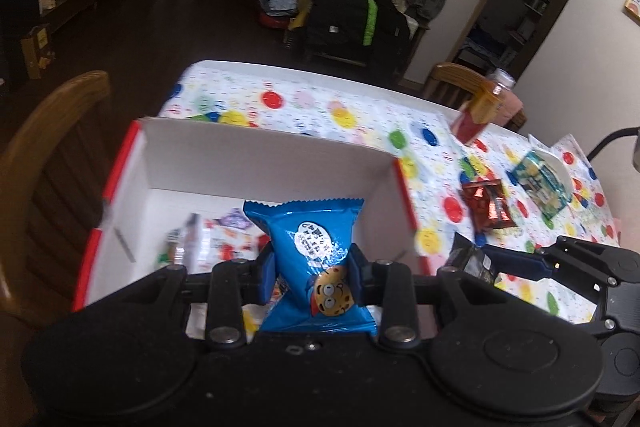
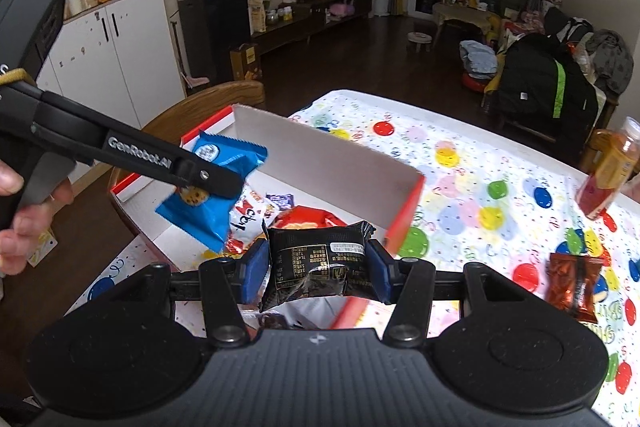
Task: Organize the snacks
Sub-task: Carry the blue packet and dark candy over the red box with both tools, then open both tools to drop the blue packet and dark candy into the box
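The left gripper [image 1: 312,277] is clamped on a glossy blue cookie packet with a cartoon cookie face [image 1: 314,267], holding it above the near part of an open white cardboard box with red outer edges [image 1: 256,155]. The right gripper [image 2: 318,273] is closed around a shiny black foil snack packet [image 2: 318,267], which hangs over the near right corner of the same box, just inside its red rim.

Several snacks already lie on the box floor: a white wrapper with red print [image 2: 250,215], a small purple-marked packet [image 2: 282,202] and a red and orange bag [image 2: 308,219] right behind the black packet. So the sorting looks well under way, with 2 more packets apparently about to be dropped in.

Work remains on the polka-dot tablecloth [image 1: 320,107]. To the right of the box lie a dark red foil packet [image 1: 486,205] and, farther right, a green and blue printed packet [image 1: 540,185] resting in what seems a white dish. At the far right stands a small plastic bottle with an orange label and red contents [image 1: 482,107]. I judge at least the 2 loose packets are left to collect; whether the bottle belongs in the box I cannot tell.
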